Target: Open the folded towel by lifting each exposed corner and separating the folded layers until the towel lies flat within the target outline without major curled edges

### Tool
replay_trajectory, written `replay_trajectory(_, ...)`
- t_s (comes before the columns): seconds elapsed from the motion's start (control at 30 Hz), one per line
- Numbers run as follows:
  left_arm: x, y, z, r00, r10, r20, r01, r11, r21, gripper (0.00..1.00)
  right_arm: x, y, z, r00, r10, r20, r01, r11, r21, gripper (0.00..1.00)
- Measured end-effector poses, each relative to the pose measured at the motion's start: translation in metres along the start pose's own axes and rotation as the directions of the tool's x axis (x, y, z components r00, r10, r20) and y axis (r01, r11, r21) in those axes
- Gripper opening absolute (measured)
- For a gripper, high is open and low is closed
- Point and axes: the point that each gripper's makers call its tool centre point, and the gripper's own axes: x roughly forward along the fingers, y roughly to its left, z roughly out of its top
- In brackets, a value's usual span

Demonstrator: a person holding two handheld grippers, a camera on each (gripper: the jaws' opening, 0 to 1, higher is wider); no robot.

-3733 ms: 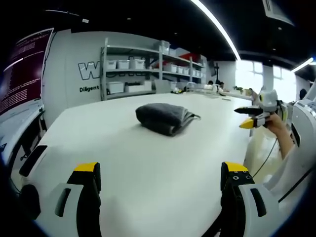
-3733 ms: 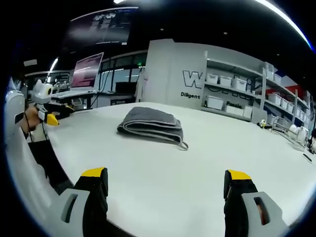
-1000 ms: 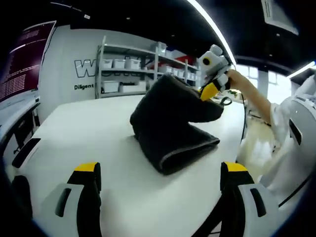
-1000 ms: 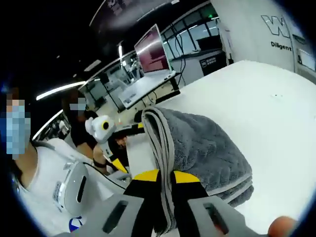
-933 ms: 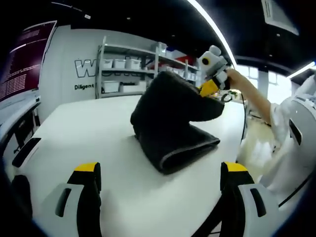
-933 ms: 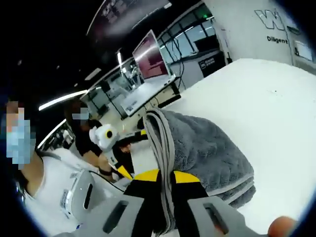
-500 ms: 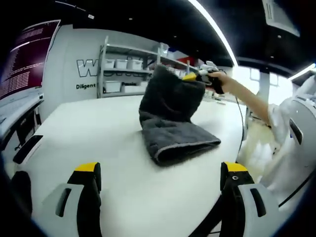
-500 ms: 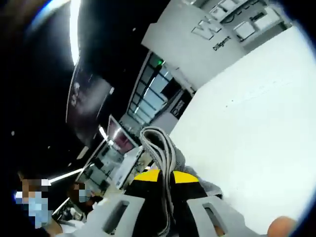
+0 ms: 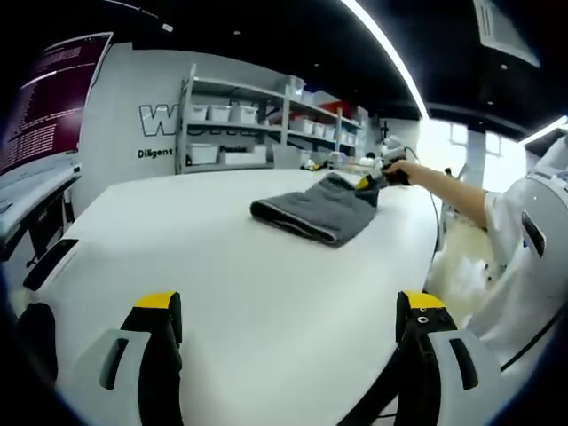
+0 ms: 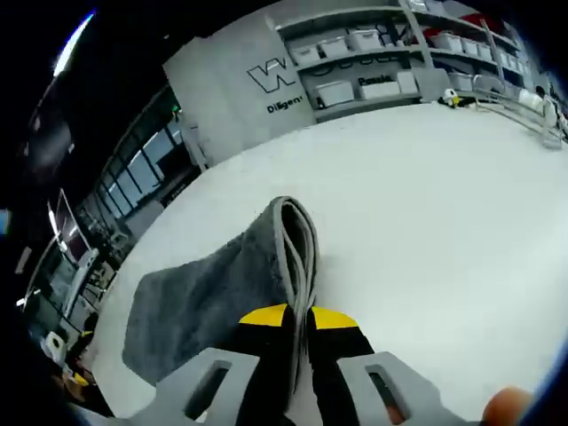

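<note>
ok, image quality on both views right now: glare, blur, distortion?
Left gripper view: blown-out windows behind the right gripper, fisheye bends the ceiling light strip, towel dark but sharp. Right gripper view: towel edge crisp between shut jaws, white table bright, shelves curved.

Hidden and cut off
Your right gripper (image 10: 299, 321) pinches over the towel (image 10: 209, 297) edge; shelf bins (image 9: 216, 114) too small to read.

1. Looks like a lab or workshop hall: grey metal shelving (image 9: 266, 120) along a white wall, loaded with white plastic storage bins (image 9: 207, 155).
2. Large black wall lettering (image 10: 275, 78), long white worktable (image 9: 177, 231), purple wall screen (image 9: 44, 106), ceiling strip light (image 9: 382, 49).
</note>
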Motion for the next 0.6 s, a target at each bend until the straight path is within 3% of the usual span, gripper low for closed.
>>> replay_trajectory(0.17, 0.007, -0.004, -0.001, 1.0, -0.016, -0.016, 0.016, 1.0, 0.005, 0.99, -0.012, -0.005, -0.011, 1.0, -0.006, -0.012, 0.004, 0.991, -0.135, 0.09)
replay_trajectory(0.23, 0.009, -0.007, 0.0, 0.999, -0.023, -0.024, 0.023, 0.999, 0.024, 0.99, -0.018, -0.004, -0.003, 0.999, -0.019, 0.034, 0.028, 0.953, -0.3, 0.18)
replay_trajectory(0.27, 0.009, -0.008, 0.001, 0.999, -0.027, -0.024, 0.028, 0.999, 0.03, 0.99, -0.025, -0.007, -0.003, 0.998, -0.04, 0.043, 0.053, 0.93, -0.364, 0.28)
replay_trajectory(0.33, 0.013, -0.013, 0.001, 0.998, -0.046, -0.039, 0.048, 0.998, 0.047, 0.99, -0.041, -0.018, 0.002, 0.993, -0.072, 0.09, 0.104, 0.902, -0.419, 0.44)
replay_trajectory(0.43, 0.022, -0.025, -0.004, 0.99, -0.089, -0.105, 0.102, 0.988, 0.119, 0.99, -0.071, 0.0, 0.004, 0.979, 0.034, 0.199, 0.054, 0.906, -0.419, 0.62)
replay_trajectory(0.5, 0.029, -0.03, -0.004, 0.985, -0.111, -0.132, 0.131, 0.979, 0.154, 0.98, -0.09, 0.02, -0.001, 0.964, 0.107, 0.243, 0.012, 0.897, -0.443, 0.74)
replay_trajectory(0.6, 0.046, -0.041, 0.006, 0.978, -0.148, -0.149, 0.177, 0.964, 0.201, 0.97, -0.123, 0.052, -0.022, 0.945, 0.167, 0.283, 0.0, 0.86, -0.51, 0.92)
